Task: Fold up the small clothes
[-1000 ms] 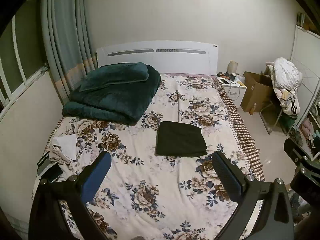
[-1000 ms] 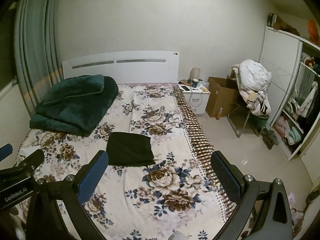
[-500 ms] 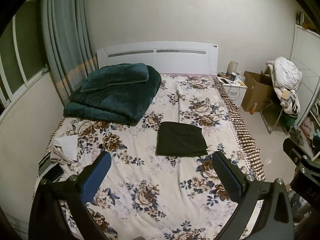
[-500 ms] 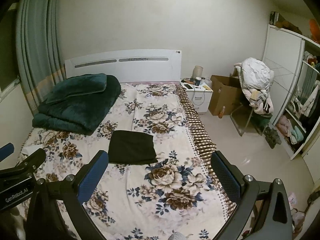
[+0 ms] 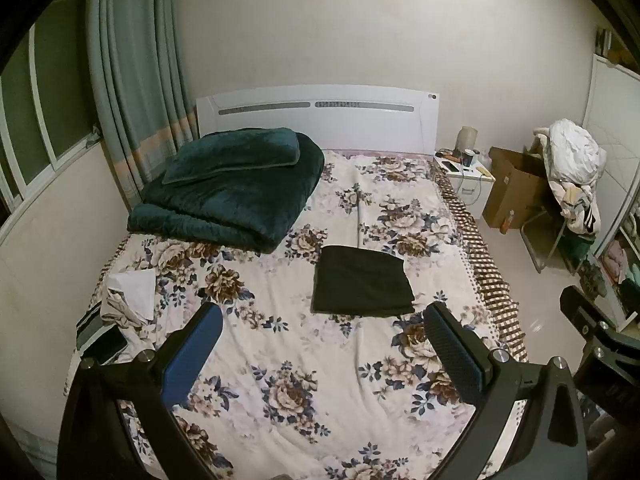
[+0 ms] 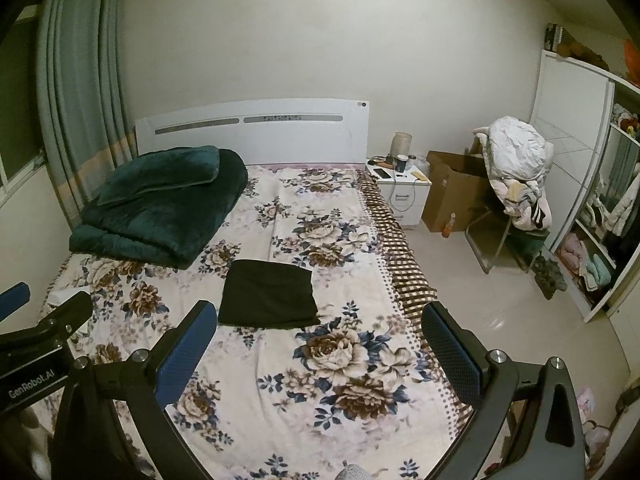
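Observation:
A dark folded garment (image 5: 362, 282) (image 6: 268, 296) lies flat as a neat rectangle in the middle of the floral bed (image 5: 320, 360) (image 6: 344, 248). My left gripper (image 5: 322, 316) hovers above the near part of the bed, open, with nothing between its fingers. My right gripper (image 6: 318, 314) is held to its right, also open and empty, well short of the garment. A small pile of light clothes (image 5: 130, 296) sits at the bed's left edge.
A folded dark green blanket and pillow (image 5: 228, 184) fill the bed's far left corner. A white nightstand (image 6: 404, 192), a cardboard box (image 6: 452, 196) and a chair heaped with clothes (image 6: 516, 168) stand right of the bed. An open wardrobe (image 6: 600, 220) lines the right wall.
Both grippers have drifted slightly; the view shifts a little, most in the right wrist view. The garment has not moved and both grippers stay open.

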The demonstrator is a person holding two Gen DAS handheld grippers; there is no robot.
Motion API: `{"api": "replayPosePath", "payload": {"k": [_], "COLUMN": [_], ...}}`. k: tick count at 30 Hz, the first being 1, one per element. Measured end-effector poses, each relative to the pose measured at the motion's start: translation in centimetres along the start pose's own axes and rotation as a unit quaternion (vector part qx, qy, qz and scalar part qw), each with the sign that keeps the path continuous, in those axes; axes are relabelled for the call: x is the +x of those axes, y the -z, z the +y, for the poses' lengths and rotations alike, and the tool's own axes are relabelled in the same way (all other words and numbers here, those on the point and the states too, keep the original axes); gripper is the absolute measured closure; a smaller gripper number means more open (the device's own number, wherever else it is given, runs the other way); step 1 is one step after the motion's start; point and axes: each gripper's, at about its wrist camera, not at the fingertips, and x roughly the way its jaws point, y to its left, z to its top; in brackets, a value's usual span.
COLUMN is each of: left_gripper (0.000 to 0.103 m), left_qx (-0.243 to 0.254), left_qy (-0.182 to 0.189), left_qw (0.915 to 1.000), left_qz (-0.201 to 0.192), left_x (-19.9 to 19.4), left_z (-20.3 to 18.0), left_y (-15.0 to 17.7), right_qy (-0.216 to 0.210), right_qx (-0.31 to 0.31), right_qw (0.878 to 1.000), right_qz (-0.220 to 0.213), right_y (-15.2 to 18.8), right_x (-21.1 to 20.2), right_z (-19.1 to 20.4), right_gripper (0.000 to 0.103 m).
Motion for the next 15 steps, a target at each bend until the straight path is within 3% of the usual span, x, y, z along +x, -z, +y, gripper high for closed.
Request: {"api": "replayPosePath", "payload": {"k": [15], "left_gripper": [0.000], "left_qx": [-0.006], "left_qy": [-0.005], "left_qw": [1.0000], "left_qz": [-0.007], "left_x": [-0.48], "left_z": [-0.14], "left_y": [-0.69], "right_qy": [-0.011], "right_qx": [-0.001], "right_qw": [1.000], "right_qz": [0.002], "right_y": [0.03], "right_x": [0.40], "right_z": [0.80], "right_gripper": [0.000]}}
